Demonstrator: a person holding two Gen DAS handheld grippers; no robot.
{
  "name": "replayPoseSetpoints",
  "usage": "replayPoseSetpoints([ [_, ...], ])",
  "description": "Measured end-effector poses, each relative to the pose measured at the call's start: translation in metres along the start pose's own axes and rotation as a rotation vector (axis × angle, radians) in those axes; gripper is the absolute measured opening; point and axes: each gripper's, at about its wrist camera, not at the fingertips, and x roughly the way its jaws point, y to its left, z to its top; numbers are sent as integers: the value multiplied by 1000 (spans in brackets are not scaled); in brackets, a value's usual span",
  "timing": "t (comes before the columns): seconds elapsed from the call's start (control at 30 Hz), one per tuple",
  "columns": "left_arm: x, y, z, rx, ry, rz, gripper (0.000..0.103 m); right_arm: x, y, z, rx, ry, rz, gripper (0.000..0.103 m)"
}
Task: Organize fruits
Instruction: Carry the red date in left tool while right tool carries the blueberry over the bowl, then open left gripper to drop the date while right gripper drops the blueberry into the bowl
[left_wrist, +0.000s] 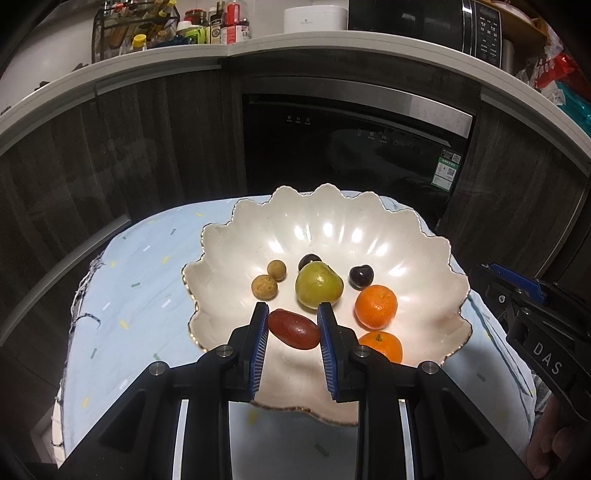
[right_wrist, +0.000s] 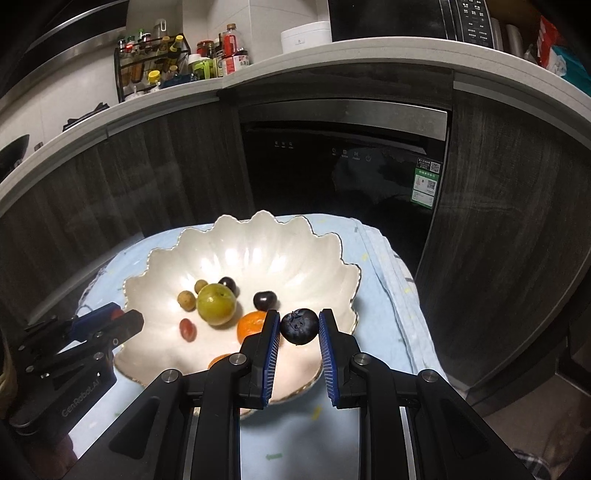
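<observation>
A blueberry (right_wrist: 299, 326) sat pinched between the blue pads of the right gripper (right_wrist: 298, 328), held above the near rim of a scalloped white bowl (right_wrist: 258, 236). Inside the bowl lay a green fruit (right_wrist: 216, 303), two mandarins (left_wrist: 376, 307), dark cherries (right_wrist: 265, 300) and two small tan fruits (left_wrist: 264, 287). The left gripper (left_wrist: 293, 326) clasped a red oblong fruit (left_wrist: 293, 329) over the bowl's near side, on a pale blue cloth (left_wrist: 144, 280)
</observation>
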Motion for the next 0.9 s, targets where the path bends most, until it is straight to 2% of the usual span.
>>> replayPoseSetpoints([
  [0.47, 32, 6, 3, -15, 47, -7, 28, 41, -7, 5, 11, 65, -6, 23],
  [0.5, 34, 6, 3, -15, 49, -6, 29, 43, -7, 5, 10, 64, -6, 24],
  [0.57, 36, 7, 3, -20, 51, -6, 39, 46, -6, 6, 4, 66, -11, 24],
  [0.6, 36, 8, 4, -25, 44, 1, 48, 47, -6, 7, 2, 68, -10, 27],
  [0.63, 36, 9, 4, -28, 37, 5, 53, 48, -5, 8, 0, 70, -8, 35],
  [0.67, 35, 9, 4, -31, 31, 7, 55, 49, -5, 8, 0, 66, -6, 40],
  [0.73, 34, 11, 5, -37, 22, 13, 61, 48, -5, 10, 4, 54, -14, 62],
  [0.9, 32, 15, 6, -48, 16, 30, 74, 47, -7, 12, 20, 46, -40, 69],
])
